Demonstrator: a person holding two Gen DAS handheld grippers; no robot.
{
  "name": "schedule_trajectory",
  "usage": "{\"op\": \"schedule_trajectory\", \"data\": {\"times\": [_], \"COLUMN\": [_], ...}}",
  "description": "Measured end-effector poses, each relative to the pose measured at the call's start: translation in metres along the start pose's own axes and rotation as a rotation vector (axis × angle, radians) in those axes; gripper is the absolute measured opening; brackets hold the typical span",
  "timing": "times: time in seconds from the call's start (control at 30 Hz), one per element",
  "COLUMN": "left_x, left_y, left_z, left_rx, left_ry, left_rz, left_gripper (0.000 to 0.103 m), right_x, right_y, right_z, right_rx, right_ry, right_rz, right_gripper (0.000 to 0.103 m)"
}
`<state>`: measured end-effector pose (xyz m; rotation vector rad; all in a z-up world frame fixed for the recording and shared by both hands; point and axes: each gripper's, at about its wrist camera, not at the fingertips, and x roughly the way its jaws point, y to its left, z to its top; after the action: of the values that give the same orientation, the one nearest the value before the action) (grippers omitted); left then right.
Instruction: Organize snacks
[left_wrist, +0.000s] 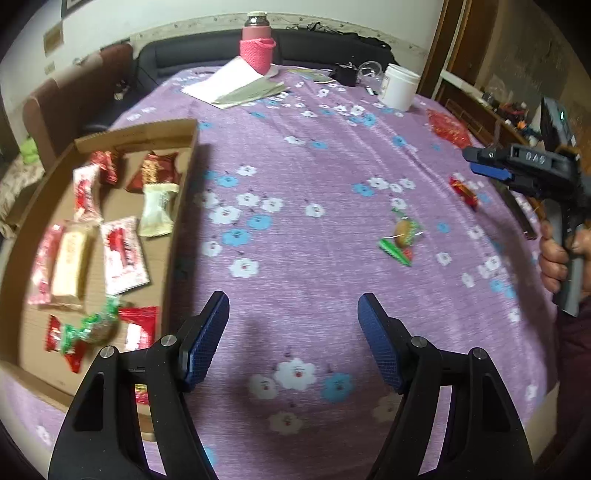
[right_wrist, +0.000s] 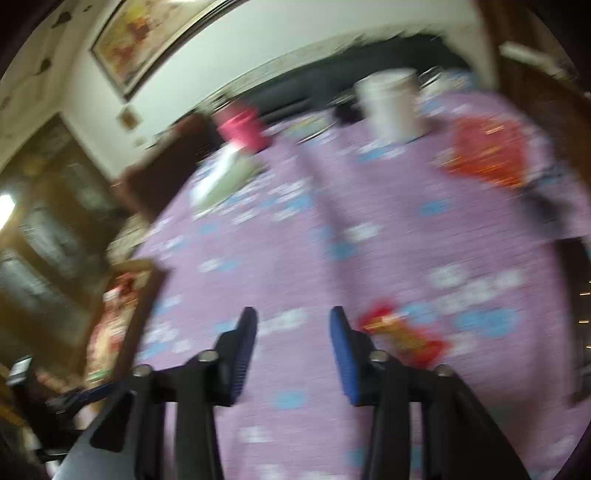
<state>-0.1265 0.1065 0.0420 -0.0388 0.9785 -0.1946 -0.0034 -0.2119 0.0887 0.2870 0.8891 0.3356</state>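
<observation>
In the shallow brown cardboard tray (left_wrist: 184, 155) we already have most wrapped snacks; a green-wrapped round sweet (left_wrist: 402, 236) and small red sweet (left_wrist: 463, 190) remain on the purple floral cloth (left_wrist: 295, 258). Our left gripper (left_wrist: 293, 332) and right gripper (right_wrist: 293, 350) gape empty.

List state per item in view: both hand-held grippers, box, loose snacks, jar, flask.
left hand-held gripper: open, empty
right hand-held gripper: open, empty
cardboard box: open, holds snacks
green-wrapped snack: loose on cloth
red candy: loose on cloth
white jar: upright
flask: upright, capped
</observation>
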Motion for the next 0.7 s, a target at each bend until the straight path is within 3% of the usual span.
{"op": "schedule_trajectory", "data": {"times": [0.17,0.43,0.5,0.53,0.57,0.7], "left_x": [0.008,0.008,0.013,0.016,0.021,0.037], "left_y": [-0.007,-0.027,-0.032,-0.035,-0.038,-0.056], "left_z": [0.001,0.011,0.015,0.017,0.02,0.032], "left_rx": [-0.026,0.046,0.066,0.075,0.085,0.143], "left_ry": [0.042,0.036,0.037,0.04,0.044,0.049], "left_rz": [-0.079,-0.054,-0.046,-0.045,-0.043,-0.04], "left_gripper": [0.073,0.073,0.073,0.073,0.073,0.073], "right_x": [0.003,0.037,0.036,0.036,0.036,0.033], "right_y": [-0.034,-0.019,-0.02,-0.022,-0.024,-0.031], "right_z": [-0.007,-0.023,-0.026,-0.026,-0.026,-0.026], "right_rx": [0.031,-0.161,-0.161,-0.155,-0.148,-0.103], "right_ry": [-0.013,0.02,0.016,0.016,0.024,0.015], "right_rz": [-0.119,-0.23,-0.22,-0.217,-0.206,-0.175], "right_gripper": [0.053,0.053,0.047,0.029,0.022,0.022]}}
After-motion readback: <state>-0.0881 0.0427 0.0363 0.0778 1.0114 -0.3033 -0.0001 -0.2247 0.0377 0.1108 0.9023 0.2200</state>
